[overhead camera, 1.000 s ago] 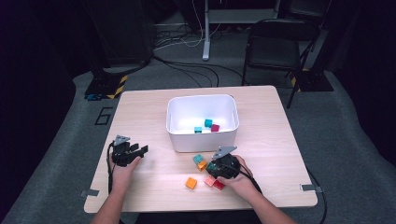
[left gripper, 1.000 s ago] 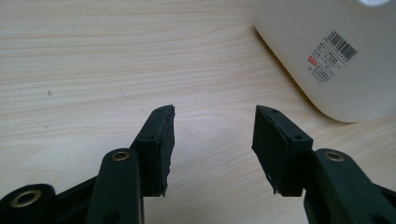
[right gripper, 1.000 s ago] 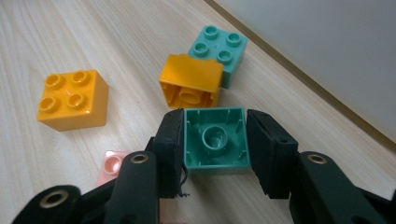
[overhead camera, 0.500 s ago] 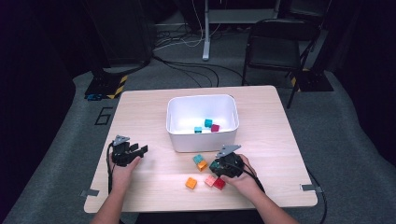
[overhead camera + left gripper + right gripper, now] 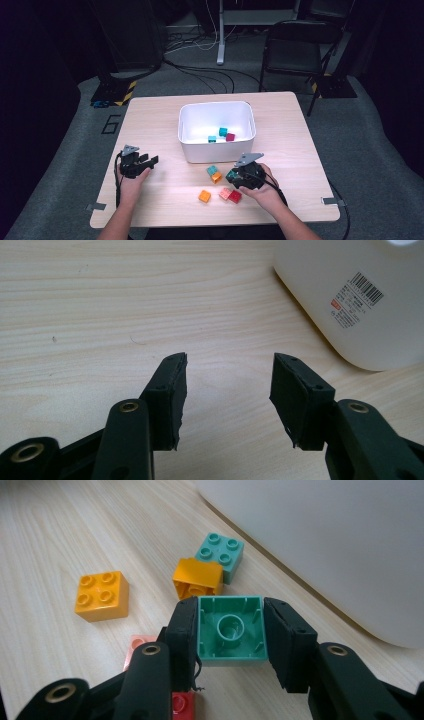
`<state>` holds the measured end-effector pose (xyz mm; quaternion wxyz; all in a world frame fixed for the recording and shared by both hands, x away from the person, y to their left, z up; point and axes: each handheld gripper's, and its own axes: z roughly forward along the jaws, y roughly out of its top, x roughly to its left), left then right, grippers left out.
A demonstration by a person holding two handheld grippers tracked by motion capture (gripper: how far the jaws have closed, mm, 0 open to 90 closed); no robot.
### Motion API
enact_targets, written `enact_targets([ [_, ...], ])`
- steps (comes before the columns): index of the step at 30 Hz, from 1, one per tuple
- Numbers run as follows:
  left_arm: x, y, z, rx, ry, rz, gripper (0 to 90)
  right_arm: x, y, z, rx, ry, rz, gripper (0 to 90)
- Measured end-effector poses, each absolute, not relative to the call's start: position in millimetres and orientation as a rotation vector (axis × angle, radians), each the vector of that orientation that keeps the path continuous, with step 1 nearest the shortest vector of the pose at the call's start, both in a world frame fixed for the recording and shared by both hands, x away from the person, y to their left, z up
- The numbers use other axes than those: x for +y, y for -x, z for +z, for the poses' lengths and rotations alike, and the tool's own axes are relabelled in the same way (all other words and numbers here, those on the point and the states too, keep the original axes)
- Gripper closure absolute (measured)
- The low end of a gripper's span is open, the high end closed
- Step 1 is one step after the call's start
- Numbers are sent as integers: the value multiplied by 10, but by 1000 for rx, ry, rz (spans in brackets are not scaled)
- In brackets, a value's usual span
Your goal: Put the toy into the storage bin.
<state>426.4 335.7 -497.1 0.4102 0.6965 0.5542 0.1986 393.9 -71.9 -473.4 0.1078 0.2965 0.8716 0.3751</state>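
Note:
My right gripper (image 5: 230, 630) is shut on a green brick (image 5: 231, 630), held with its hollow underside facing the camera, just above the table near the white bin (image 5: 320, 535). In the high view the right gripper (image 5: 236, 176) sits in front of the bin (image 5: 217, 150). Loose on the table lie a teal brick (image 5: 221, 551), an orange brick (image 5: 197, 578) on its side, another orange brick (image 5: 102, 595), a pink brick (image 5: 225, 193) and a red brick (image 5: 235, 196). My left gripper (image 5: 227, 390) stands open over bare wood, left of the bin (image 5: 360, 295).
Inside the bin lie a few bricks: teal (image 5: 223, 131), dark red (image 5: 230, 137), light blue (image 5: 212, 139). The wooden table (image 5: 150, 120) has bare surface at left and back. A black chair (image 5: 295, 55) and cables are on the floor beyond.
The right gripper has shifted slightly right and back from the loose bricks with the green brick in it. The left gripper has stayed put.

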Motion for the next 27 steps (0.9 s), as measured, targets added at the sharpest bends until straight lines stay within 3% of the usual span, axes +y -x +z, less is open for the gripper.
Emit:
enact_targets([
  [27,3360,-4238,-4960,1400,-1746,502,483,-823,-3896,-4256,2548,-845,1184,585],
])
